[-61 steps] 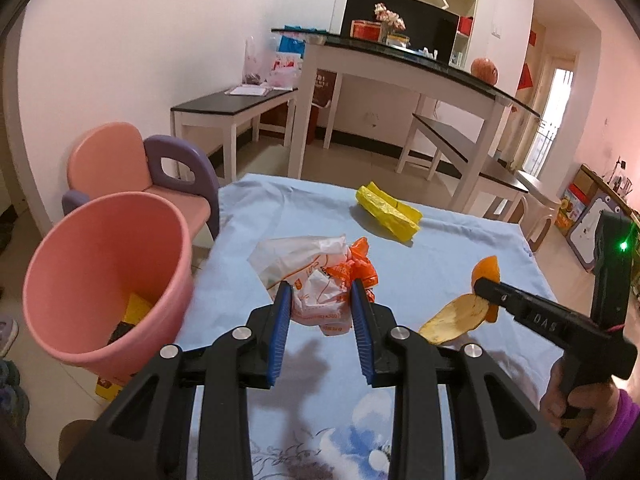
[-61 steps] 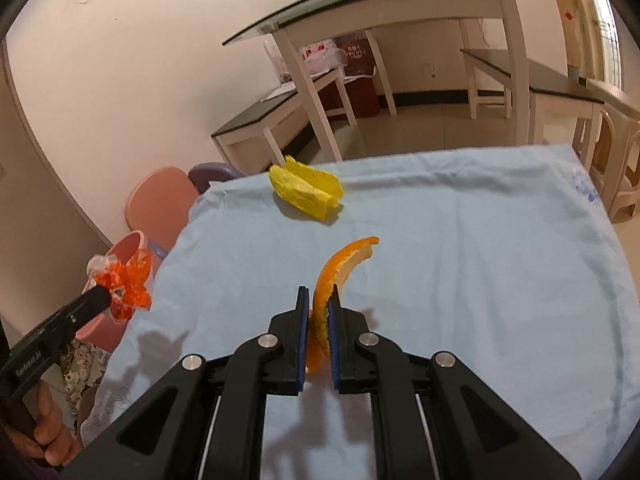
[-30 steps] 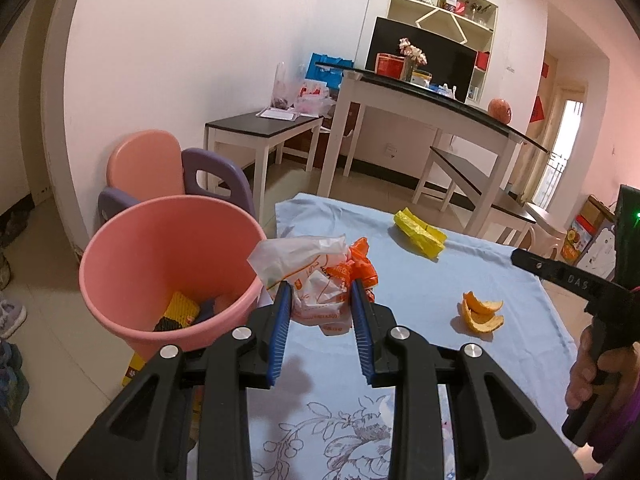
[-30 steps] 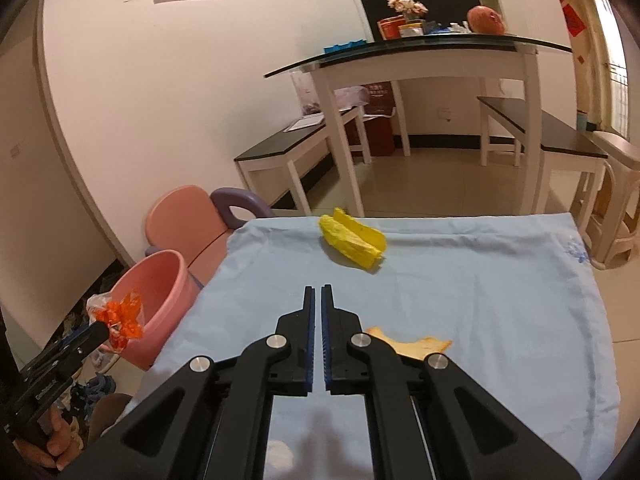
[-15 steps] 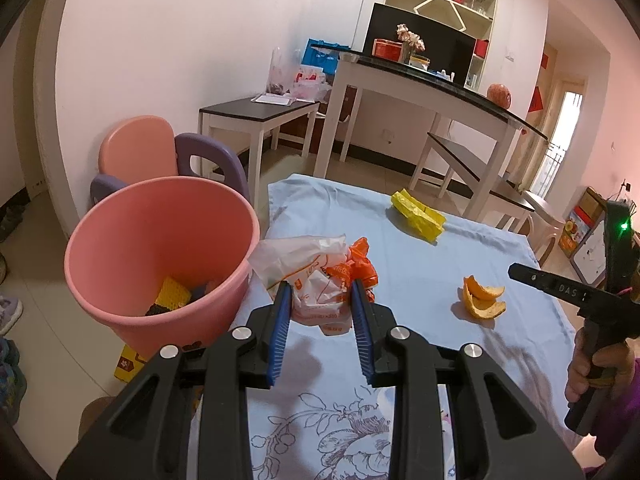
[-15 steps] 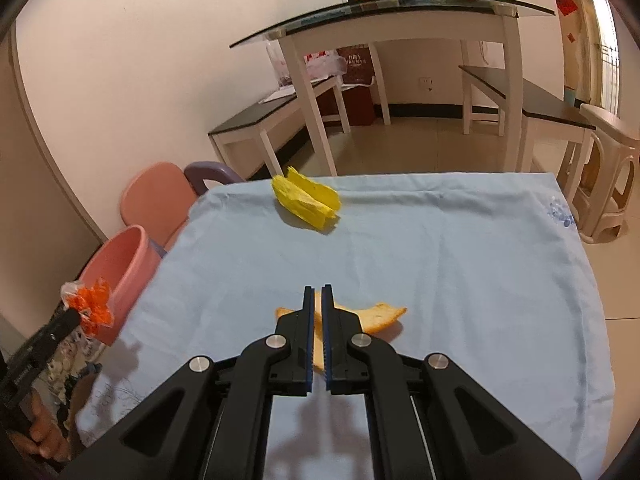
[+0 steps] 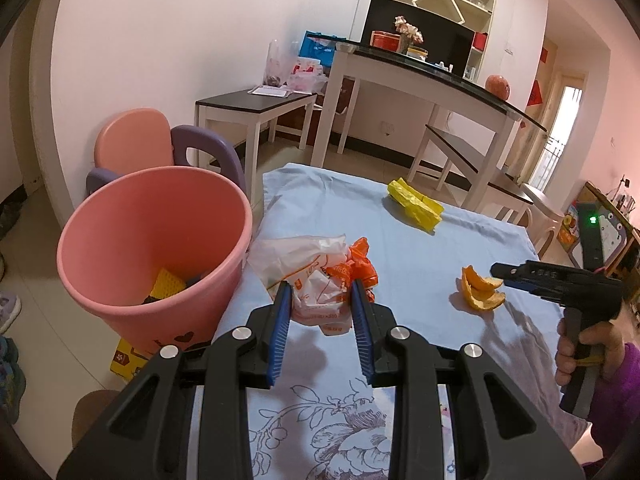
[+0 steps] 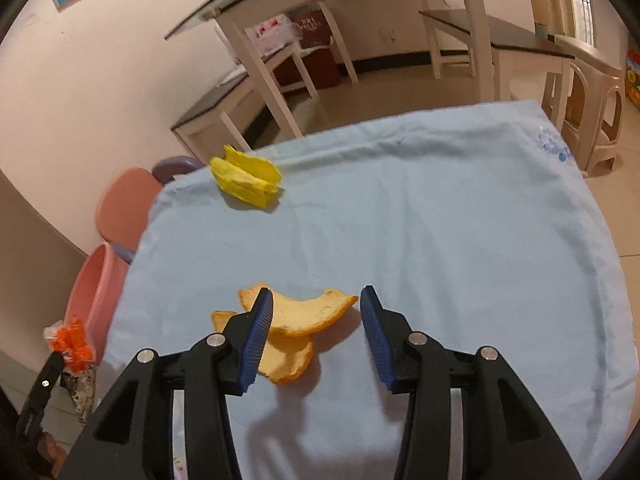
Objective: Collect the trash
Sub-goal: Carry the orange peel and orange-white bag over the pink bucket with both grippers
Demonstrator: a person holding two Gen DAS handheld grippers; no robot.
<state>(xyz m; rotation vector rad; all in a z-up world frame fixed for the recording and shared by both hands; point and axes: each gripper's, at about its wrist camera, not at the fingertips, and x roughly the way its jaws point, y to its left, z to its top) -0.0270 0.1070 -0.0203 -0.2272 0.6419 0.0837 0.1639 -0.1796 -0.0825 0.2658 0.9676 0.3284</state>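
Two pieces of trash are in play, one per gripper. The right gripper (image 8: pixel 316 316) has just been opening its jaws; a second ago they were together above the blue cloth (image 8: pixel 460 216), and now they stand apart, low over the orange peel (image 8: pixel 298 320). The peel lies on the cloth between and just under the fingertips, with neither pad pressing on it. That reads as lining up a fresh pick of the peel, not yet a grasp.

The left gripper (image 7: pixel 320 304) has not changed: it is clamped on the crumpled white-and-orange wrapper (image 7: pixel 316 276), held just right of the pink bin (image 7: pixel 156 248), whose mouth sits ahead and to the gripper's left. The wrapper is not yet over the bin. A yellow wrapper (image 8: pixel 246 180) waits far ahead on the cloth.
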